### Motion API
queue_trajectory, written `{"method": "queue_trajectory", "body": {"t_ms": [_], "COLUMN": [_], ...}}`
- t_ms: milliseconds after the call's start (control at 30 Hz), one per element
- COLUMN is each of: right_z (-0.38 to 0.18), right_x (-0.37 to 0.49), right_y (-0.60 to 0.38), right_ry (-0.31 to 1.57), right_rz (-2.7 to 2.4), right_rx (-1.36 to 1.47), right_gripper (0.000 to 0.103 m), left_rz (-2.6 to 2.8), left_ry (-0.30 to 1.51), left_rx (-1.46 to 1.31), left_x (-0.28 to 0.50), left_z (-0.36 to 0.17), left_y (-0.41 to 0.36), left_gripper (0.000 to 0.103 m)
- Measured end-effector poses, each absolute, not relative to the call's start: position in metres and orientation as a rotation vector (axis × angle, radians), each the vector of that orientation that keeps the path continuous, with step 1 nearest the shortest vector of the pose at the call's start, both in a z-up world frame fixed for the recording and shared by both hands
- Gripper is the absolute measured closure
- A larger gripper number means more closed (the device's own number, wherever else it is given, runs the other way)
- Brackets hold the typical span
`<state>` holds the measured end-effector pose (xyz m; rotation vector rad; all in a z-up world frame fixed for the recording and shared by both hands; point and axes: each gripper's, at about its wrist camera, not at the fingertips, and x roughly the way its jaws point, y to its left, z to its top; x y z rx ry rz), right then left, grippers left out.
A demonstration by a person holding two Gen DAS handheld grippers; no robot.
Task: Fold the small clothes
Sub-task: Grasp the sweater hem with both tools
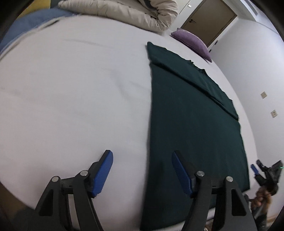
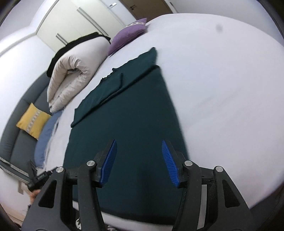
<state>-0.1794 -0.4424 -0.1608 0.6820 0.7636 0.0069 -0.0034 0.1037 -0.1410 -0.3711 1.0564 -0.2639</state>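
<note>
Garment (image 2: 131, 124): dark green, lay flat on white bed (image 2: 221, 88), far end folded over | left gripper (image 1: 142, 170) and right gripper (image 2: 139, 160): spread apart, empty | risk: pinching only top layer might drag fold crooked

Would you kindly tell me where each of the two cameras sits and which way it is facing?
Left wrist view: sits on the left gripper, looking forward and down over the white bed at the dark green garment; its own open blue fingers show, and the right gripper in a hand at the right edge.
Right wrist view: sits on the right gripper, looking down over the same garment; its open fingers show, and part of the left gripper at lower left.
Shared: garment, bed, purple cushion, rolled duvet.
</note>
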Motion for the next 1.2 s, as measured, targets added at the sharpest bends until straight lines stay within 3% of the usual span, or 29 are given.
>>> {"method": "queue_trajectory", "body": {"t_ms": [533, 1000, 1200], "right_z": [-0.198, -0.213, -0.217], "right_x": [-0.244, -0.260, -0.243], "right_y": [-0.492, -0.509, -0.486], "right_ry": [0.809, 0.877, 0.974], "right_rz": [0.058, 0.032, 0.088], "right_rx": [0.946, 1.026, 0.979], "right_gripper": [0.051, 0.051, 0.051], "left_rz": [-0.519, -0.486, -0.486], "left_ry": [1.287, 1.305, 1.304], "left_rx": [-0.708, -0.693, -0.683], "left_x": [-0.016, -0.014, -0.018], "left_z": [-0.166, -0.173, -0.174], "left_y": [0.111, 0.110, 0.109], "left_gripper": [0.034, 0.071, 0.075]}}
